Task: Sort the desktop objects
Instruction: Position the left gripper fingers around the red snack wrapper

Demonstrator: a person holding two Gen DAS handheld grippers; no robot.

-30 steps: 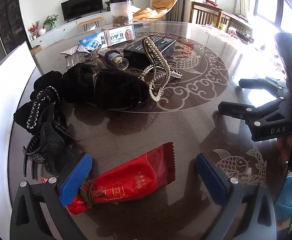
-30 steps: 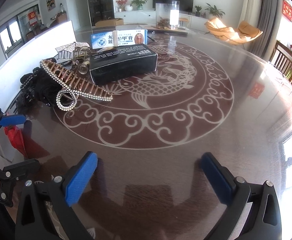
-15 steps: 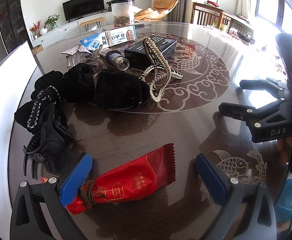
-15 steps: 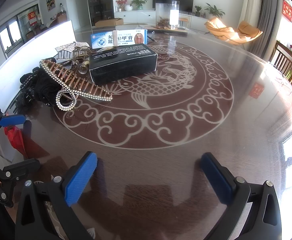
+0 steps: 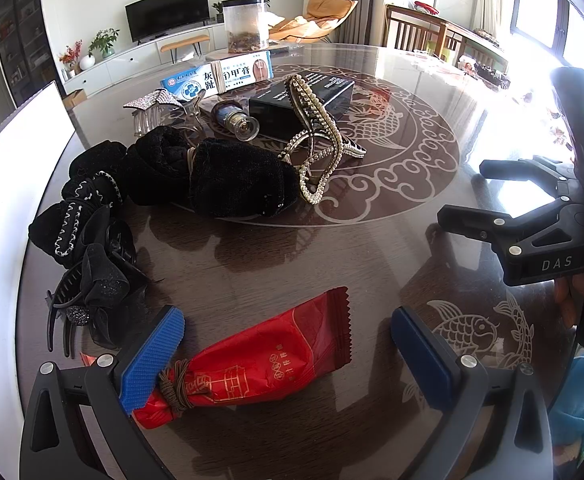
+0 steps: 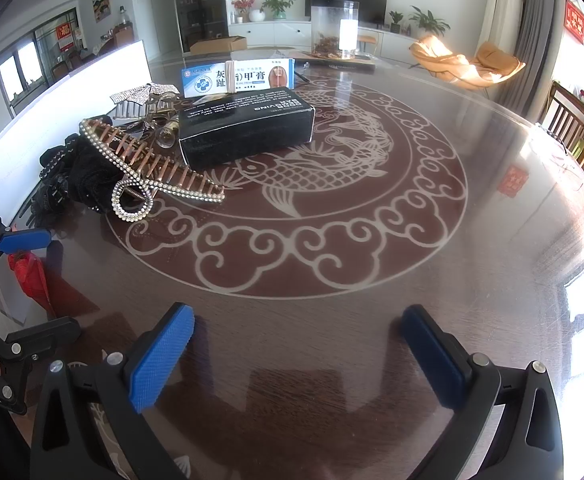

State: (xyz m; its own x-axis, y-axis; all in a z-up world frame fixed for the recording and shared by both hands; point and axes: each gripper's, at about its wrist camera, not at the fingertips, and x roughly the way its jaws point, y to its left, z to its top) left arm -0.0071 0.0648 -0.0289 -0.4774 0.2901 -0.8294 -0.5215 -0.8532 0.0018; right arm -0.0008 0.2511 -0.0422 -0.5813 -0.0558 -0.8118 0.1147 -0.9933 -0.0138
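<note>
My left gripper (image 5: pixel 288 354) is open low over the dark round table (image 5: pixel 372 264). A red snack packet (image 5: pixel 260 360), tied with a brown band at its left end, lies between the fingers, its tied end against the left pad (image 5: pixel 152 356). Beyond it lie black hair clips (image 5: pixel 88 280), black velvet scrunchies (image 5: pixel 212 180), a pearl hair claw (image 5: pixel 320 136), a small bottle (image 5: pixel 236 120), a black box (image 6: pixel 248 132) and an ointment carton (image 6: pixel 236 78). My right gripper (image 6: pixel 296 360) is open over bare table, away from every object, and shows at the right of the left wrist view.
A clear jar (image 6: pixel 336 28) stands at the table's far edge. A white board (image 5: pixel 8 184) rises along the left side. A rhinestone clear clip (image 5: pixel 152 108) lies behind the scrunchies. A hand (image 5: pixel 572 296) holds the right gripper. Chairs stand far right.
The left gripper has crept slightly toward the objects, so they sit a little lower in its view. The right gripper has not moved.
</note>
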